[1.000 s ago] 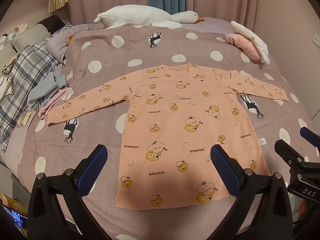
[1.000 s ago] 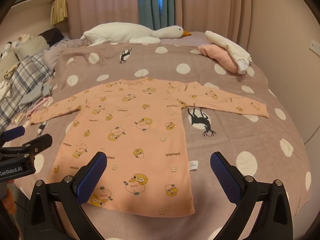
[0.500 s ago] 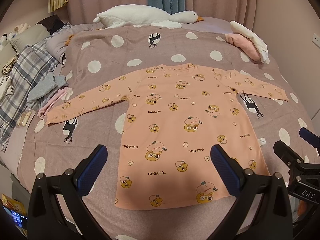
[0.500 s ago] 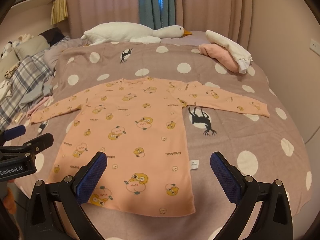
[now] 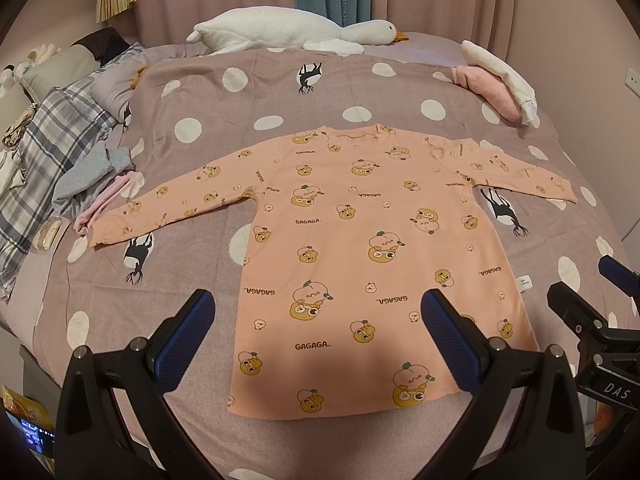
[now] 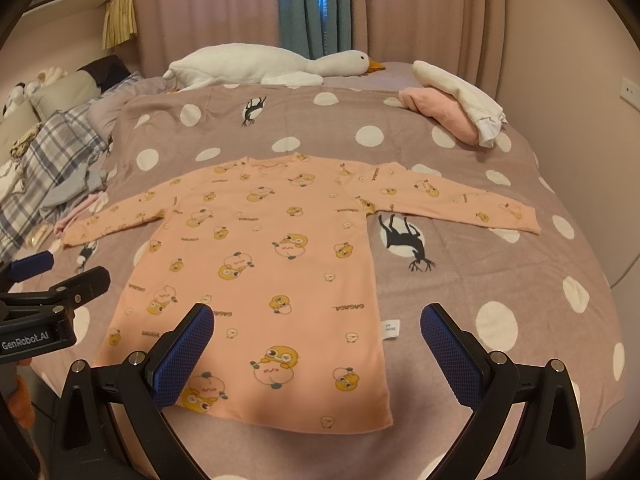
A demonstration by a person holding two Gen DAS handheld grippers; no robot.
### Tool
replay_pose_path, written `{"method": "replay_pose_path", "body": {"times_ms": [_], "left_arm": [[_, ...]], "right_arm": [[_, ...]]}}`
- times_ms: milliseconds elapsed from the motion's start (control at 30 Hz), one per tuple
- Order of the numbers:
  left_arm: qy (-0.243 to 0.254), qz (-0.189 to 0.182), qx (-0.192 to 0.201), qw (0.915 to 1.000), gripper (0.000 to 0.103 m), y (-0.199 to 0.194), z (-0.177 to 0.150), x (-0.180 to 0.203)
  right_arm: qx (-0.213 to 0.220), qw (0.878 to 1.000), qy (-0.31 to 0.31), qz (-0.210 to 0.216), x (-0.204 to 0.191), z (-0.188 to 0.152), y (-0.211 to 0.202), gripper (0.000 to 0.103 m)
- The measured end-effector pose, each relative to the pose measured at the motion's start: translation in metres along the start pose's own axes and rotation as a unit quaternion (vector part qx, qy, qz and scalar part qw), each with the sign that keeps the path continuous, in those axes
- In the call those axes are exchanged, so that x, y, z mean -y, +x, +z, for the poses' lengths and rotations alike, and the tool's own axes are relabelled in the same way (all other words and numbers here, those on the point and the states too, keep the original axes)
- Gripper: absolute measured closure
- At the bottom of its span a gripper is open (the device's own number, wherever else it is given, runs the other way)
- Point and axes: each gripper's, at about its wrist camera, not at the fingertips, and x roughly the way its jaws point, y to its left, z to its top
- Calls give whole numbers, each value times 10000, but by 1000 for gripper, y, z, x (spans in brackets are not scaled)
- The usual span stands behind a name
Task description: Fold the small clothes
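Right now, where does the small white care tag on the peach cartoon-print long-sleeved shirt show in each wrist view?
Left wrist view: small white care tag sticks out from the peach cartoon-print long-sleeved shirt, right of centre, near the lower hem.
Right wrist view: the tag sits just right of centre, low.
Shared landmark: white plush goose at the bed's far end.

The peach long-sleeved shirt with printed cartoon figures (image 5: pixel 360 248) looks like smooth, matt knit cloth. Under it, the mauve polka-dot bedspread (image 5: pixel 224 120) has a coarser, towel-like weave. The white goose plush (image 6: pixel 256 62) is fluffy pile fabric. The left gripper (image 5: pixel 316 336) and right gripper (image 6: pixel 316 344) show matt black plastic arms, textured blue rubbery pads and shiny metal screws.
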Motion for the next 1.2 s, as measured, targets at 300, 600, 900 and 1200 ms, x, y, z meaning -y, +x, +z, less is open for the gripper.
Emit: {"method": "replay_pose_path", "body": {"times_ms": [300,600,900,1200], "left_arm": [[-5,9,-7,10000,0,1,-2,-1],[9,10,0,10000,0,3,-4,-1],[7,67,12,10000,0,3,-5,-1],[18,77,-77,9999,0,9,-6,0]], "right_arm": [[-1,10000,3,3,0,0,0,1],[1,10000,1,1,-1,0,0,1],[2,10000,7,5,0,0,0,1],[-98,9999,95,-1,2,-4,5,1]]}}
